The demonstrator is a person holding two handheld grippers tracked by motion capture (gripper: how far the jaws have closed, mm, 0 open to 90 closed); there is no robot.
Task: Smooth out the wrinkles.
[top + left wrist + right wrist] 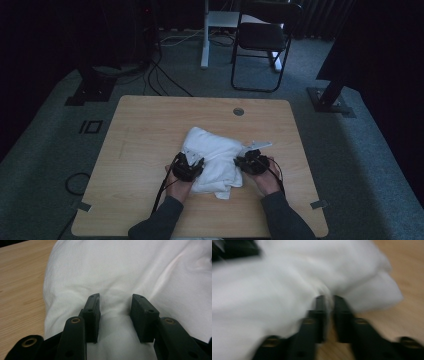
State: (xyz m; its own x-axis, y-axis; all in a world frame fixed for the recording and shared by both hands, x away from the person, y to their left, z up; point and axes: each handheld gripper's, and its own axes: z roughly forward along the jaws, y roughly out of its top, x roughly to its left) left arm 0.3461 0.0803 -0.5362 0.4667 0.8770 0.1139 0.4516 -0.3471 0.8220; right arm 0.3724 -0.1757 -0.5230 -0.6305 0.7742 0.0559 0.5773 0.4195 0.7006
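Observation:
A crumpled white cloth (215, 155) lies in a heap on the wooden table (145, 130), a little toward the near edge. My left gripper (192, 161) sits at the cloth's left side. In the left gripper view its jaws (115, 300) stand partly apart with a thick fold of the cloth (125, 270) bunched between the pads, creases running into the gap. My right gripper (245, 161) is at the cloth's right side. The right gripper view is blurred, and the gripper (328, 298) has its jaws almost together on a thin edge of the cloth (274, 290).
A round cable hole (238, 111) is set in the table's far side. Beyond the table stand a black folding chair (262, 40) and a white desk leg (205, 40). Cables run over the grey carpet (45, 150). Bare tabletop surrounds the cloth.

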